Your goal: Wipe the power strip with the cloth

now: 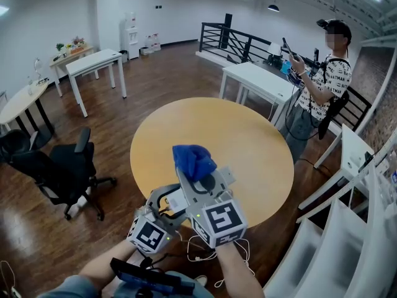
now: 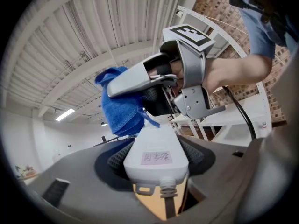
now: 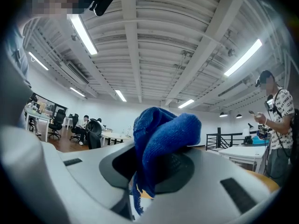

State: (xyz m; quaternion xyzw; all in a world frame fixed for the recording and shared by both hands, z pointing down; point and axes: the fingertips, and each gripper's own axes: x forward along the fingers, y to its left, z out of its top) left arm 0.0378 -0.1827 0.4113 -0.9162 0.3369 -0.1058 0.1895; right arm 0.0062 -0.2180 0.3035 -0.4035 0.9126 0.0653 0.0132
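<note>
In the left gripper view, the white power strip (image 2: pixel 156 155) with its cord end toward the camera lies between the pads of my left gripper (image 2: pixel 156 148), which is shut on it. A bunched blue cloth (image 2: pixel 119 106) rests against the strip's far end, and my right gripper (image 2: pixel 182 78) holds it from above. In the right gripper view the blue cloth (image 3: pixel 163 139) fills the jaws of my right gripper (image 3: pixel 159 164). From the head view both grippers are close together over the near edge of the table: the left gripper (image 1: pixel 167 198), the right gripper (image 1: pixel 198 174) and the cloth (image 1: pixel 193 160).
A round yellow table (image 1: pixel 248 148) lies below the grippers. The strip's white cord (image 1: pixel 205 253) dangles near my arms. A person (image 1: pixel 322 85) stands beyond the table at the back right. A black office chair (image 1: pixel 56 166) is on the left, white desks (image 1: pixel 260 82) behind, white shelving (image 1: pixel 347 228) at the right.
</note>
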